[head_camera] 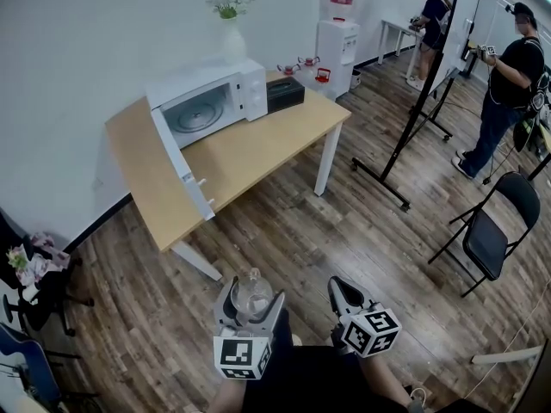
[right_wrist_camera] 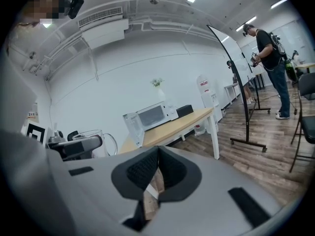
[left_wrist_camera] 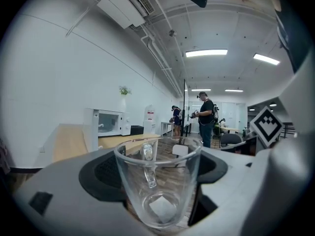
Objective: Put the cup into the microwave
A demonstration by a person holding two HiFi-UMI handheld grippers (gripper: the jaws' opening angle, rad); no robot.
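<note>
Head view: L gripper (head_camera: pixel 250 293) clamps cup (head_camera: pixel 252 299) (glass, upright); R gripper (head_camera: pixel 338 286) jaws together, empty. At 11 o'clock: microwave (head_camera: pixel 251 89) on table (head_camera: pixel 258 155), door (head_camera: pixel 182 166) open.

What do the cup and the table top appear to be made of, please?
The cup looks like clear glass, smooth and glossy: you can see straight through its wall, handle and base. The table top looks like pale wood or a wood-look laminate with a flat, matte finish. The even tan colour leaves open which of the two it is.
</note>
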